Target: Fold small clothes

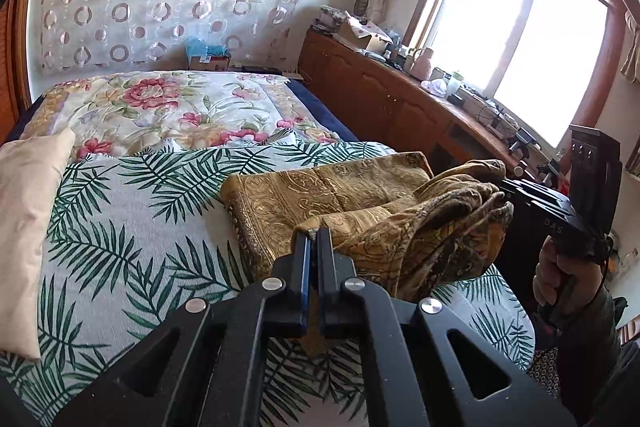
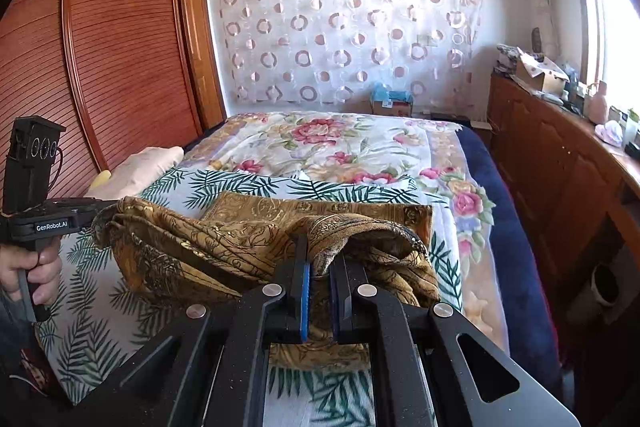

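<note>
- On the bed, over a sheet printed with green palm leaves, lies a gold-brown patterned cloth, partly flat and partly lifted
- Far part of the cloth rests flat on the sheet; the near part is raised and bunched between the two tools
- Left gripper has its jaws pressed together on one edge of the cloth, with fabric caught between the blue pads
- Right gripper is likewise pinching a fold of the same cloth, and fabric hangs down between its fingers
- From the left wrist view, the right gripper's black body sits at the right edge, gripped by a hand, its tip buried in the bunched cloth
- From the right wrist view, the left gripper's body shows at the left edge, held by the other hand
- Beyond the cloth lies a flowered quilt; a cream pillow sits on the left side of the bed
- A wooden cabinet cluttered with small items runs under the bright window
</note>
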Action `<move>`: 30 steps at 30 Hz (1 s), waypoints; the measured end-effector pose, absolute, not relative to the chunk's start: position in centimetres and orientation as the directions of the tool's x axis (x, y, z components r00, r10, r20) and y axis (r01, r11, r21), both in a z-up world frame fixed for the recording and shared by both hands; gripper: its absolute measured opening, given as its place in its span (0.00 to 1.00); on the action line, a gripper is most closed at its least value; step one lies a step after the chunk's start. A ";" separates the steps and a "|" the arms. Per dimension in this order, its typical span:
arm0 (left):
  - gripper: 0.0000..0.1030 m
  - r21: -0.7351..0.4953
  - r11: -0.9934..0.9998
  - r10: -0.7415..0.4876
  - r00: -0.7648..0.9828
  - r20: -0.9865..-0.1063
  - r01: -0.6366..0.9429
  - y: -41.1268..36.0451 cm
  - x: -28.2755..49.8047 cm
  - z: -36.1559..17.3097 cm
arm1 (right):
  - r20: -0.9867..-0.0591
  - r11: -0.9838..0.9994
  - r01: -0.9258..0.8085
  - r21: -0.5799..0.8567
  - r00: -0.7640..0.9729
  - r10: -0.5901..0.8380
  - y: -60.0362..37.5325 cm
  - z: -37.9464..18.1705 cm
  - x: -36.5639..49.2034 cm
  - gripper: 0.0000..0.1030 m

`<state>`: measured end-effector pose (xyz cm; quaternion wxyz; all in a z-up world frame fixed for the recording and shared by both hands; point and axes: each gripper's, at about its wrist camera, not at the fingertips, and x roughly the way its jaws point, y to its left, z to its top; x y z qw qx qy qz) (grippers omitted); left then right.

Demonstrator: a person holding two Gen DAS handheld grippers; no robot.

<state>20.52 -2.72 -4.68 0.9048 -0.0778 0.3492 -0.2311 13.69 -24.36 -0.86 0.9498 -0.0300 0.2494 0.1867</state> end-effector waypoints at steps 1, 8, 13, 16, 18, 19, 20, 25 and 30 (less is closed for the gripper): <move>0.03 -0.297 0.883 -0.468 0.648 -0.601 0.362 -2.8 20.9 -4.8 | -0.486 0.929 -0.369 0.037 0.805 0.340 -24.2 -0.7 13.8 0.07; 0.03 -0.285 0.889 -0.457 0.642 -0.616 0.359 -2.9 22.5 -5.2 | -0.471 0.946 -0.323 0.026 0.831 0.297 -23.7 0.4 14.7 0.13; 0.03 -0.290 0.889 -0.456 0.627 -0.632 0.354 -3.0 23.8 -6.0 | -0.473 0.947 -0.322 -0.007 0.835 0.281 -23.2 0.9 14.2 0.23; 0.03 -0.286 0.893 -0.449 0.622 -0.641 0.349 -3.1 24.4 -6.5 | -0.477 0.955 -0.296 -0.019 0.842 0.251 -23.6 1.1 14.4 0.40; 0.03 -0.290 0.893 -0.448 0.619 -0.645 0.344 -3.1 24.8 -6.7 | -0.478 0.961 -0.276 -0.020 0.847 0.233 -24.2 1.2 14.4 0.42; 0.03 -0.294 0.893 -0.448 0.617 -0.647 0.341 -3.1 25.0 -6.9 | -0.481 0.963 -0.271 -0.018 0.846 0.229 -24.5 1.2 14.3 0.42; 0.03 -0.294 0.894 -0.446 0.614 -0.651 0.338 -3.1 25.2 -7.1 | -0.483 0.964 -0.267 -0.020 0.847 0.224 -24.6 1.3 14.2 0.42; 0.03 -0.294 0.896 -0.443 0.609 -0.658 0.334 -3.2 25.6 -7.4 | -0.501 0.957 -0.289 -0.020 0.832 0.241 -24.9 0.8 13.7 0.43; 0.03 -0.297 0.895 -0.445 0.607 -0.659 0.334 -3.2 25.6 -7.4 | -0.544 0.945 -0.326 -0.020 0.797 0.263 -23.9 0.0 14.4 0.43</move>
